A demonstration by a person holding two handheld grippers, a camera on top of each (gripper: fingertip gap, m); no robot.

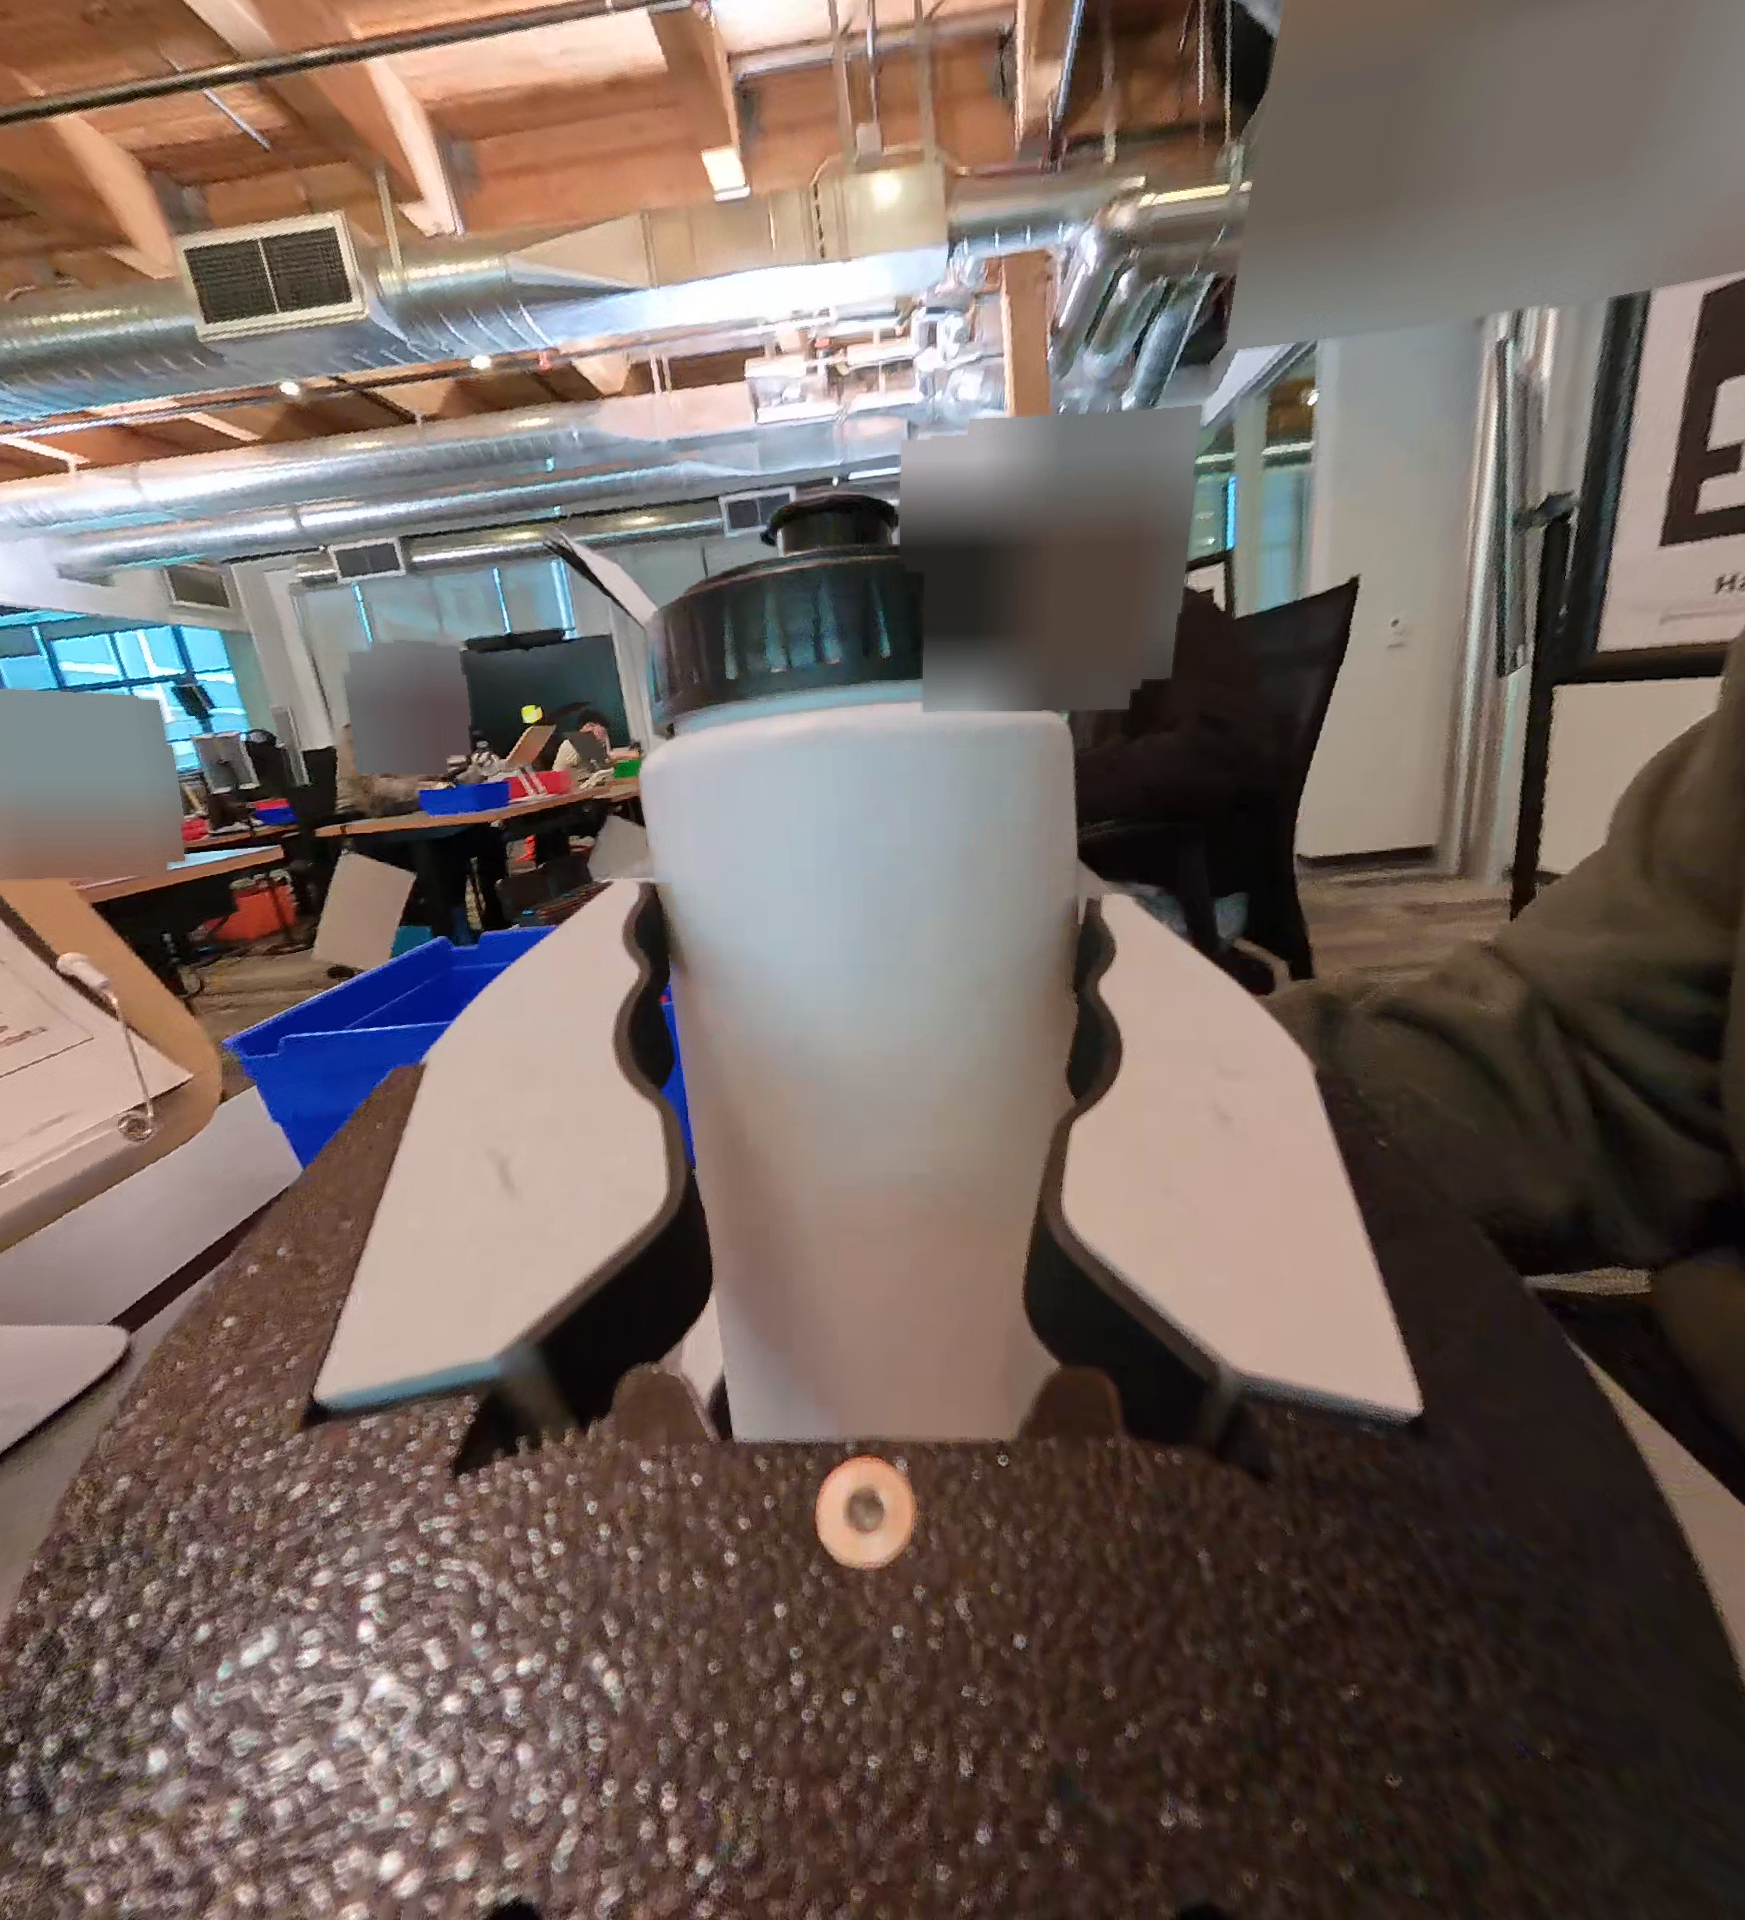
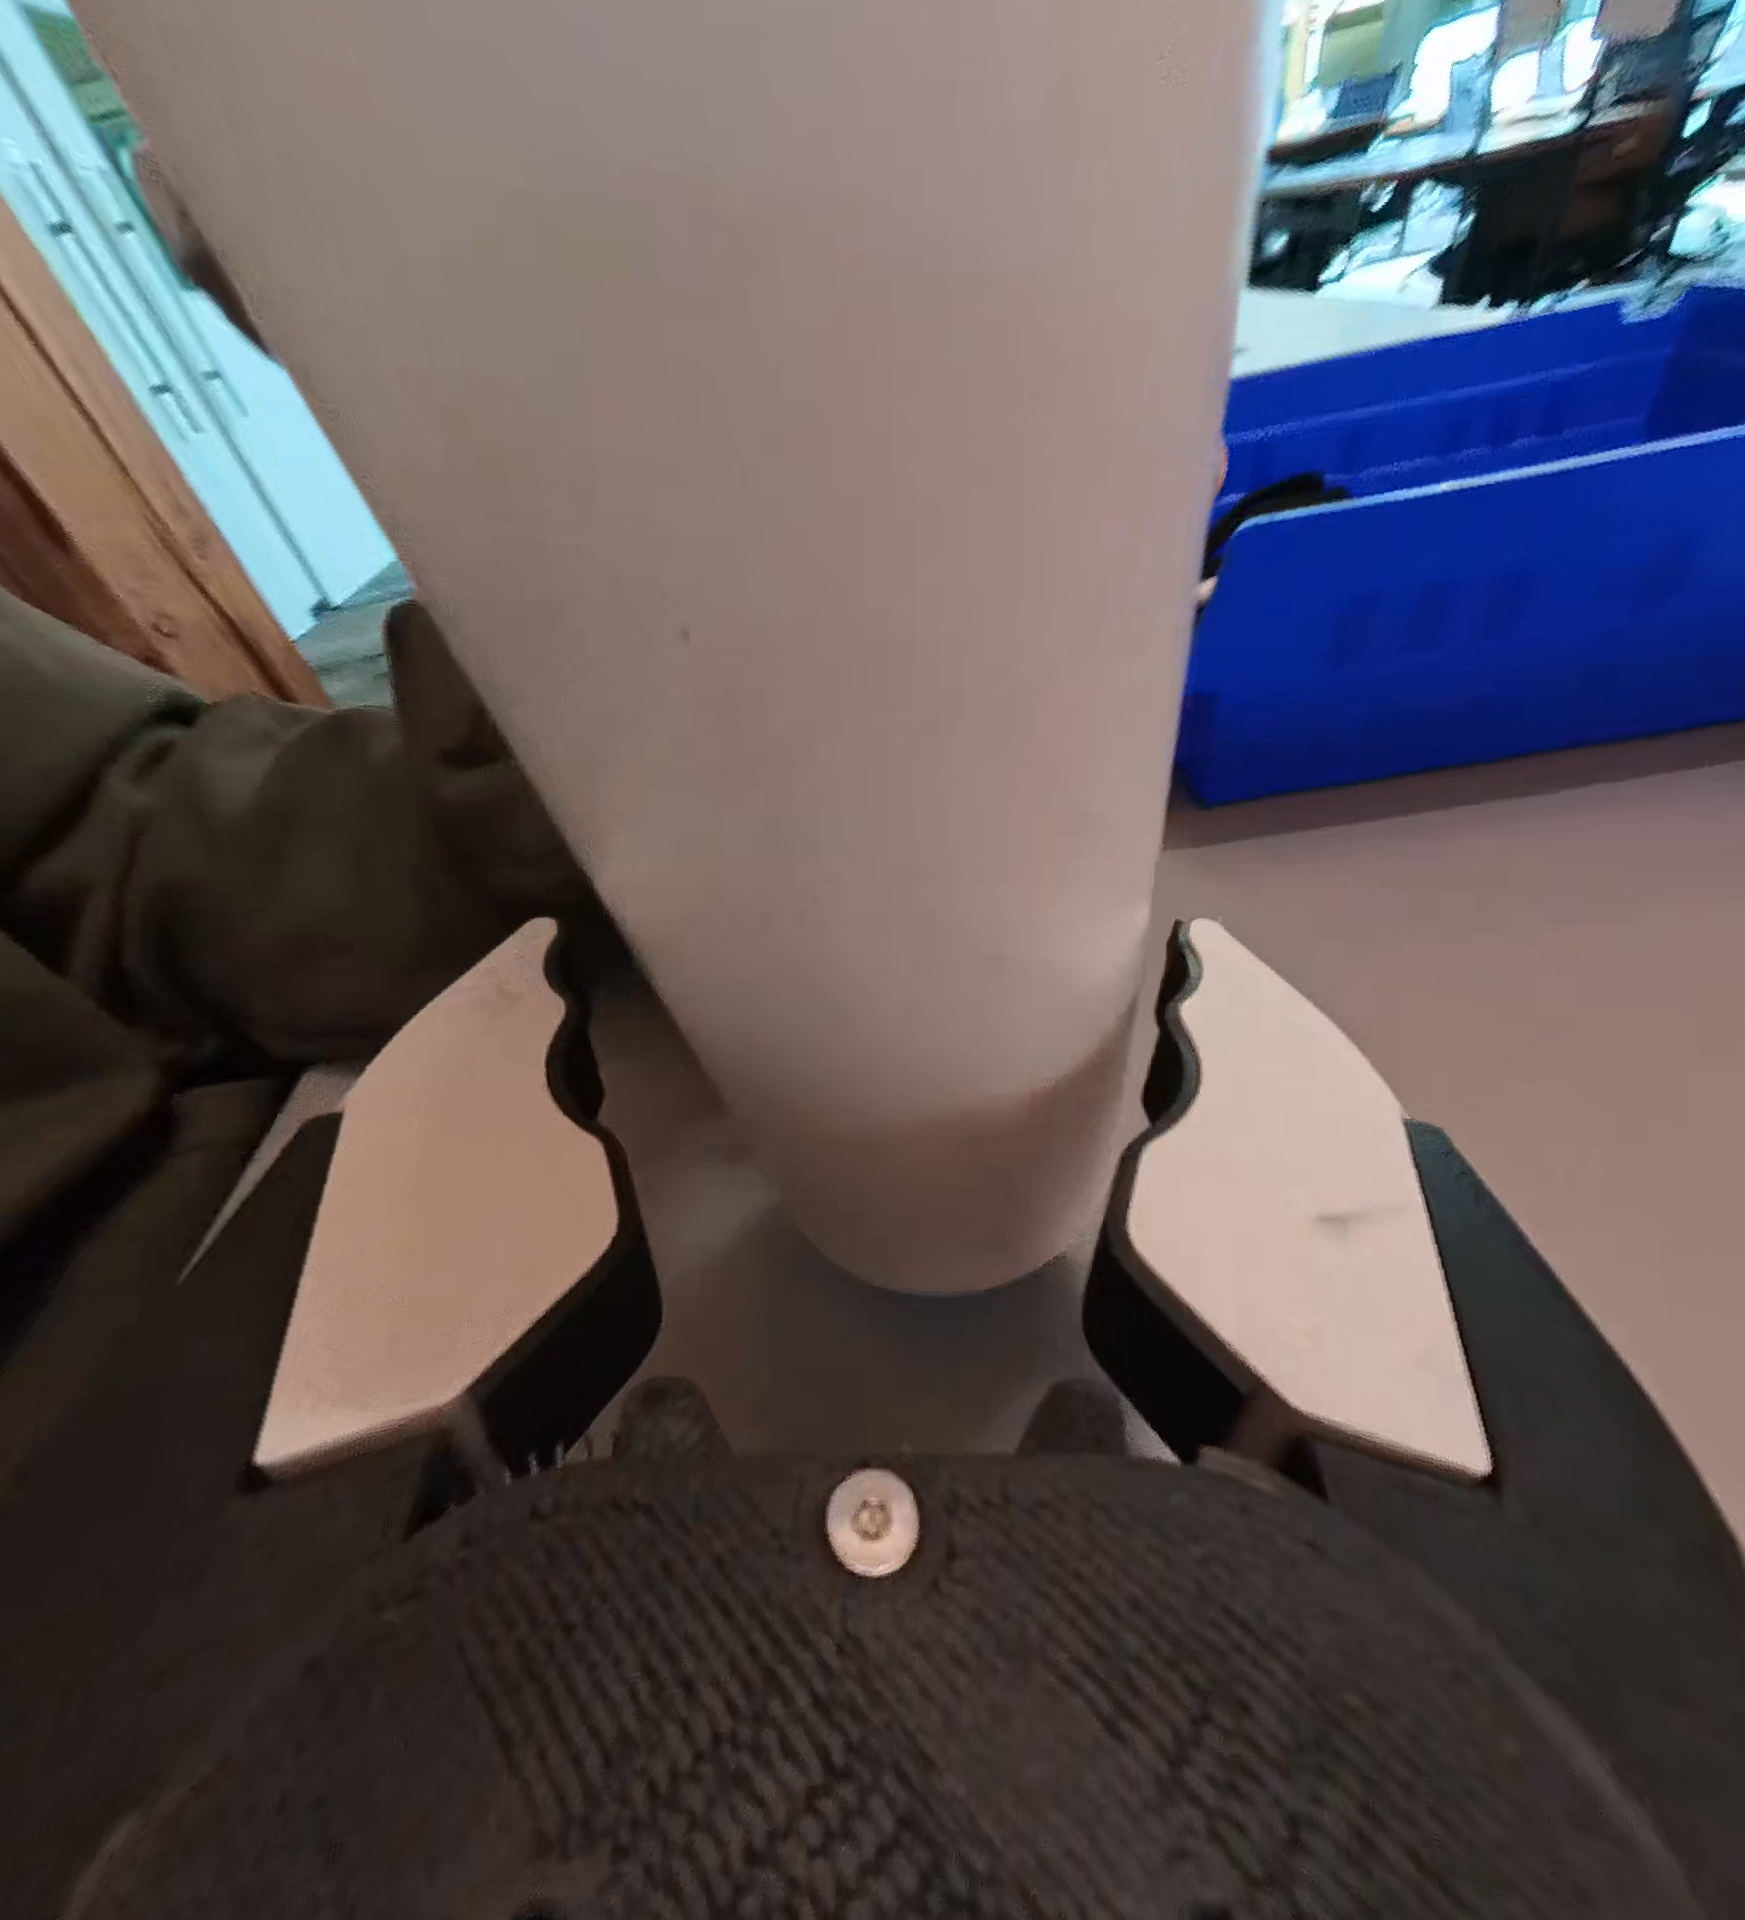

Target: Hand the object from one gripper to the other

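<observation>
Left hand-held gripper (image 1: 873,987) clamped on white bottle (image 1: 863,987), right hand-held gripper (image 2: 873,1013) apart around it, blue bins (image 2: 1533,582) beyond

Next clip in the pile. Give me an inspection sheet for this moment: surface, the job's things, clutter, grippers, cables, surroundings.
Surface: grey tabletop, bare where it shows.
Job's things: white bottle with a black screw cap, upright between the fingers of the left hand-held gripper; its base sits inside the right hand-held gripper.
Clutter: blue bins at the table's far side; printed sheet on a brown clipboard to the left.
Grippers: left is closed on the bottle; right is open, with a gap visible at its left finger.
Cables: nothing seen.
Surroundings: open office with desks, black chair, exposed ducts and wooden beams overhead; person's olive sleeve close by.
</observation>
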